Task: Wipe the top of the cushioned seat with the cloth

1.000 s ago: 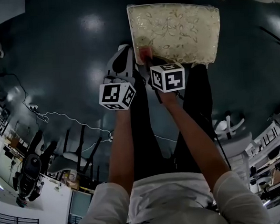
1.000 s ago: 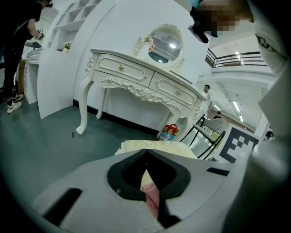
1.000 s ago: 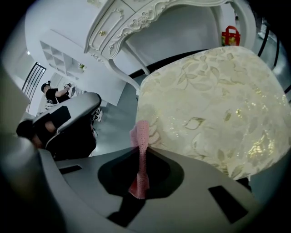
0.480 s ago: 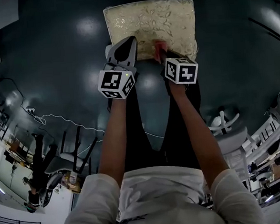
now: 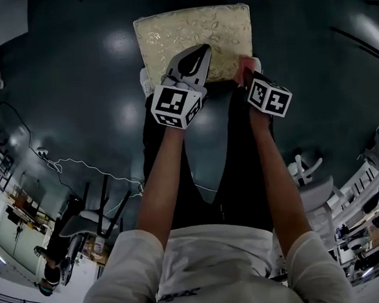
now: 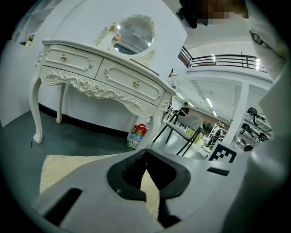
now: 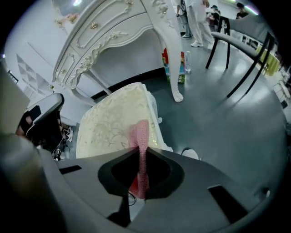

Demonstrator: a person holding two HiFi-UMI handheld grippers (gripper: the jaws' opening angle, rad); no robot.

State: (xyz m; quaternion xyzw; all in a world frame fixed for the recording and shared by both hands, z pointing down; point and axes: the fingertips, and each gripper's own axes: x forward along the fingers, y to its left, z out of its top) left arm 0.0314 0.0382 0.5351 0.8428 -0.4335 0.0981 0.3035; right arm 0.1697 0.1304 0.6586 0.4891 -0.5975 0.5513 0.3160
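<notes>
At seat's edge, right gripper's jaws pinch cloth.

The seat is a square cushion covered in pale cream fabric with a leafy gold pattern. It lies flat, top side up, above a dark floor. The cloth is pink and textured, bunched into a narrow strip. It is pinched between the jaws of the right gripper, at the seat's near right corner.
</notes>
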